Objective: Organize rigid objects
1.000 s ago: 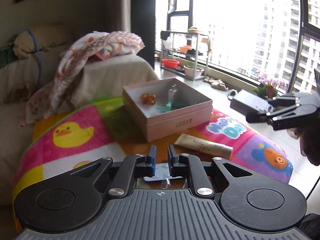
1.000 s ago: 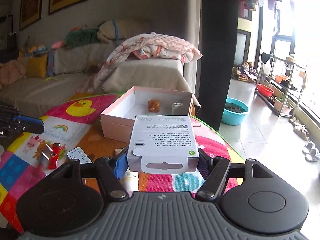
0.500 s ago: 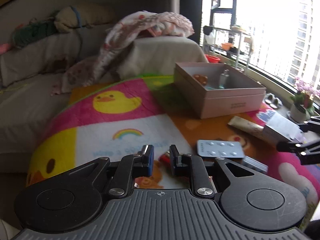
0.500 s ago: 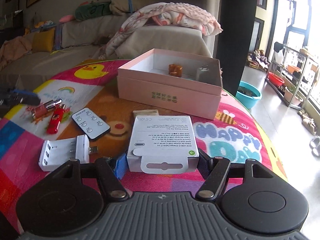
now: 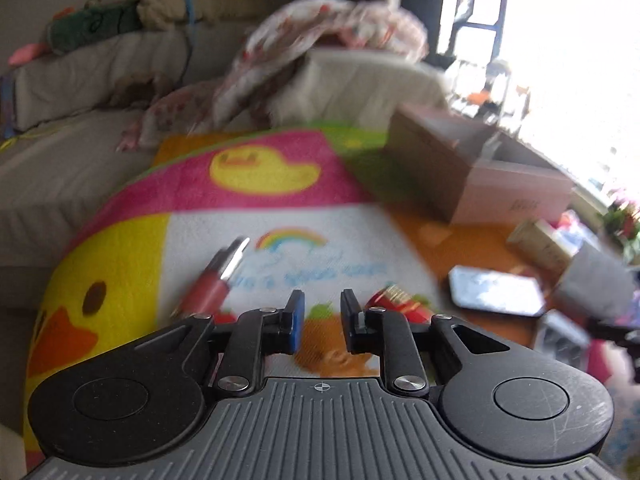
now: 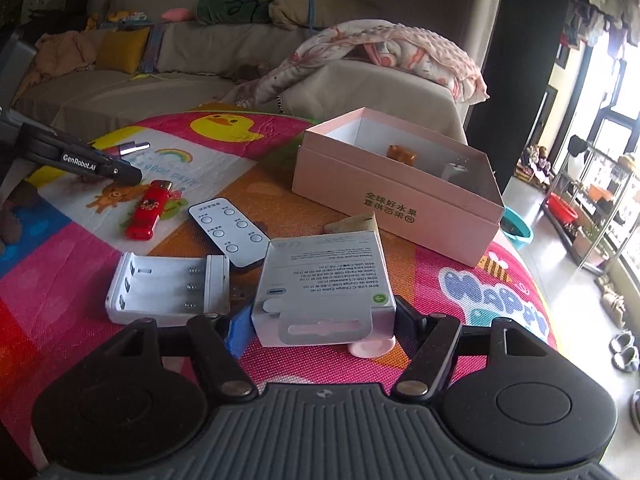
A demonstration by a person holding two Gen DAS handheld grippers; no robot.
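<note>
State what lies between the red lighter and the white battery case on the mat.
Bare mat; nothing separates red lighter from white battery case, per right wrist view.

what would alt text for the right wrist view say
The right claw grips a white cable box just above a bright cartoon play mat. Ahead on the mat lie a white battery holder, a white remote and a red lighter, with an open pink box behind. The left claw reaches in from the left.
</note>
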